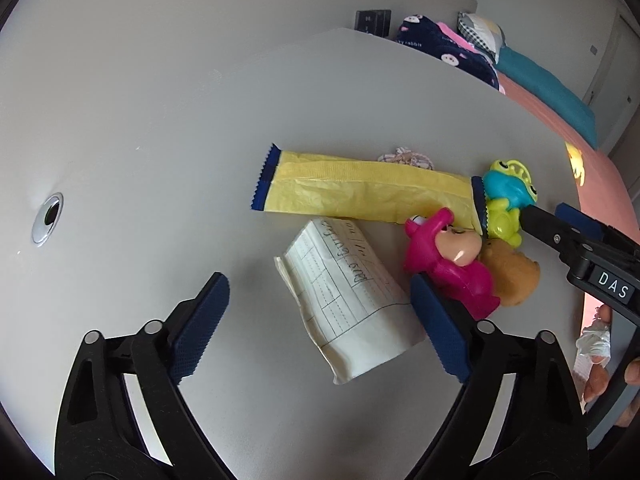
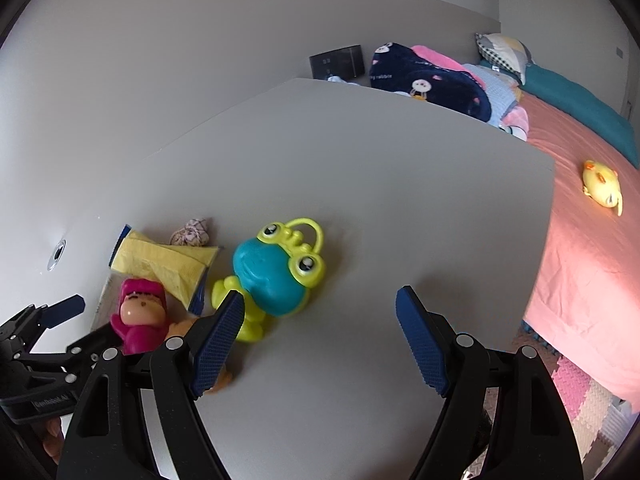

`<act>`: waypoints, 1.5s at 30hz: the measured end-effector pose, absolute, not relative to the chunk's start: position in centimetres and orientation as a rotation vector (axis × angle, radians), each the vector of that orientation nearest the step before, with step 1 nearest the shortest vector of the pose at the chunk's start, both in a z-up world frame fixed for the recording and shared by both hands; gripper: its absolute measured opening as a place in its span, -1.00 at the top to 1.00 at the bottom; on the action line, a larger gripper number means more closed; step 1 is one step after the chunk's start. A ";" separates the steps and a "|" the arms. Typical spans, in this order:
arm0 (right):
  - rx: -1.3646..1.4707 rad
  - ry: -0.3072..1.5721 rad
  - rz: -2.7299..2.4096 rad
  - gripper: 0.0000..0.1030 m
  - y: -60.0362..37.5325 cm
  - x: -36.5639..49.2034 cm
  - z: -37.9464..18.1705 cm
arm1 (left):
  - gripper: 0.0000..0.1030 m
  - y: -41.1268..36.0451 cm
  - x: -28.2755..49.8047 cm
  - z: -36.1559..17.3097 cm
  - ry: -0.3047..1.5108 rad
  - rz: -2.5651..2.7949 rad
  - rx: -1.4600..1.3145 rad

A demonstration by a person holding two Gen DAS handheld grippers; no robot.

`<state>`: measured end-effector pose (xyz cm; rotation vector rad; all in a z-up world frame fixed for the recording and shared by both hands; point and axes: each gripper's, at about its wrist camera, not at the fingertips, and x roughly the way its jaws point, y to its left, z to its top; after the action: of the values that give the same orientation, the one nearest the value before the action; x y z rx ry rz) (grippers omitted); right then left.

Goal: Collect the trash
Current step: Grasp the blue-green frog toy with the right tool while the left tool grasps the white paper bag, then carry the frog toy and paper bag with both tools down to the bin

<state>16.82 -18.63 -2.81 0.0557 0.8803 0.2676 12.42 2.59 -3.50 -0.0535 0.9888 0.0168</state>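
Now the wrapper (image 1: 362,190) is lying flat, lengthwise across the table (image 1: 160,140); both grippers, left (image 1: 320,320) and right (image 2: 320,340), are angling downward, gaping, empty.

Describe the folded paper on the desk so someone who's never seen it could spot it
On the grey desk, find the long yellow wrapper. Just below it, left of the pink toy, lies the paper: white, folded, ruled into a grid with handwriting.
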 end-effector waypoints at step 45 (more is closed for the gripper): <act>0.127 0.767 0.327 0.28 -20.7 13.2 0.9 | 0.27 0.8 9.3 -2.0 0.906 0.030 -0.012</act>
<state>13.15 -20.67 0.89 0.1269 0.7674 0.3274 9.33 0.79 -1.99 -0.0115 0.9061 0.0297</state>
